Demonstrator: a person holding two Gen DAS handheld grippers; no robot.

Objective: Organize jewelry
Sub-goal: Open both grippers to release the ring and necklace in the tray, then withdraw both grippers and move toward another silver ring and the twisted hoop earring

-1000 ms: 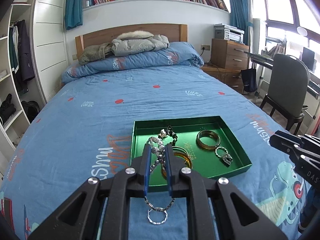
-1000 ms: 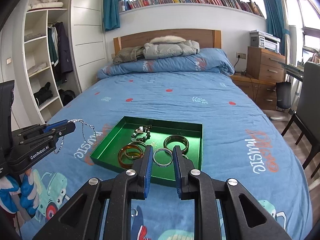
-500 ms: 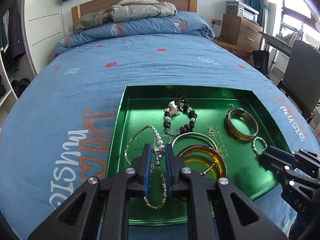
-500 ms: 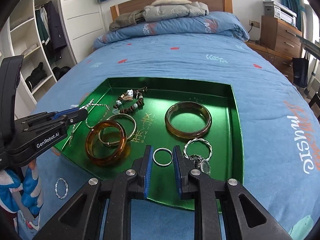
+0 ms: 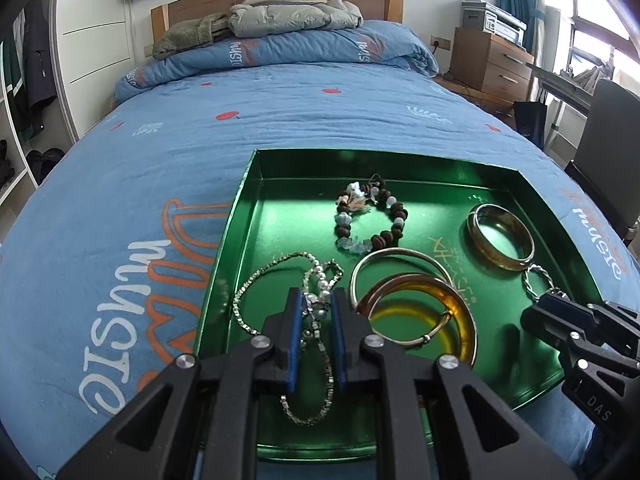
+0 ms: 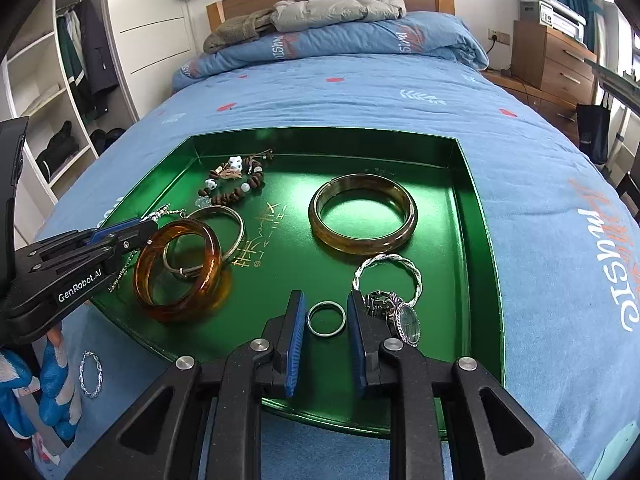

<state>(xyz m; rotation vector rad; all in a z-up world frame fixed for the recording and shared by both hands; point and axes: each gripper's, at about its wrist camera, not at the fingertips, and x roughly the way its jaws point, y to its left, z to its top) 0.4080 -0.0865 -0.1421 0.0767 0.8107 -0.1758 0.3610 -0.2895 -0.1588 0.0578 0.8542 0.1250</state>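
Observation:
A green tray [image 5: 244,216] lies on the blue bedspread. My left gripper [image 5: 317,294] is low over its near left part. Its jaws are opening, and a silver pearl necklace [image 5: 256,280] lies slack on the tray floor between the pads, which do not press on it. My right gripper [image 6: 325,298] is over the tray's [image 6: 476,240] near edge, jaws also opening. A small silver ring [image 6: 326,335] lies flat between its pads with a gap on each side. Each gripper shows in the other view: the right gripper [image 5: 536,320] and the left gripper [image 6: 152,228].
In the tray lie an amber bangle [image 6: 152,276], a thin gold bangle [image 5: 400,254], a bead bracelet [image 5: 396,216], a brown bangle [image 6: 360,248], a twisted silver bracelet [image 6: 416,276] and a watch [image 6: 408,322]. A twisted silver ring [image 6: 91,372] lies on the bedspread outside the tray.
Both grippers came down to the tray. The necklace, which hung from the left jaws, now lies on the tray floor. The ring rests flat. Both pairs of jaws stand wider.

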